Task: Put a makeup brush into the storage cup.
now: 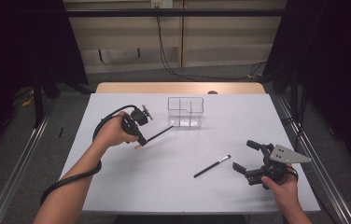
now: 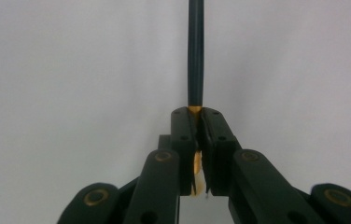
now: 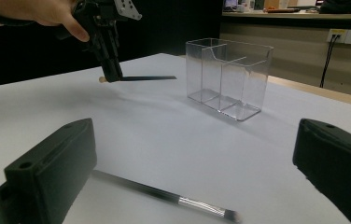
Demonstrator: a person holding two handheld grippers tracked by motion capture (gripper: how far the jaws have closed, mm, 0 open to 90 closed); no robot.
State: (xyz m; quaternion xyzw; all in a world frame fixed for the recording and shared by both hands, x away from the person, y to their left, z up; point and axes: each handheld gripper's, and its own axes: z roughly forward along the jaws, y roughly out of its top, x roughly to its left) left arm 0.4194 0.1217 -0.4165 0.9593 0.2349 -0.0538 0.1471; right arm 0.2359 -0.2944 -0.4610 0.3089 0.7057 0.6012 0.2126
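A black brush with a gold band is seen; the box is clear, the table white.

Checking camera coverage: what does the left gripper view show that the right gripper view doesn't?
Left gripper view only: close-up of the fingers clamped at the gold ferrule of a dark brush. Right gripper view only: clear divided container, a second brush lying between the open right gripper fingers. Both share: the held brush, the left gripper and the white table.
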